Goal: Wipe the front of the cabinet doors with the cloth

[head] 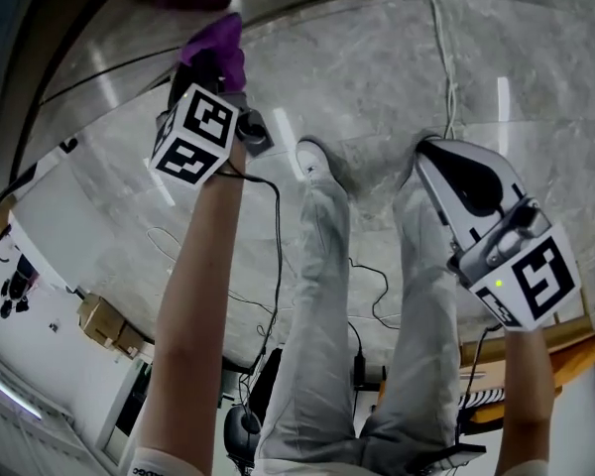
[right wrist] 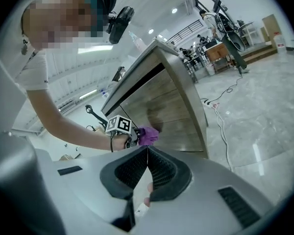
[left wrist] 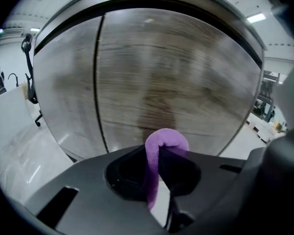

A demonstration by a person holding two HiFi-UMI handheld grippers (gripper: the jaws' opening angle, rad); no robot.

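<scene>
L hand-held gripper [left wrist: 159, 153] clamped on purple cloth [left wrist: 167, 137] by cabinet door [left wrist: 176, 72]; R hand-held gripper [right wrist: 147, 150] jaws together.

No legible words, numbers or brands, square markers [head: 196, 135] show patterns only

Three views, probably one cabinet [left wrist: 161, 72]

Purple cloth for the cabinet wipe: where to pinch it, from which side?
Pinch its folded middle, as the left gripper does: jaws shut on the purple cloth, rounded fold bulging past the tips. Approach square to the cabinet door, so the fold leads.
</scene>
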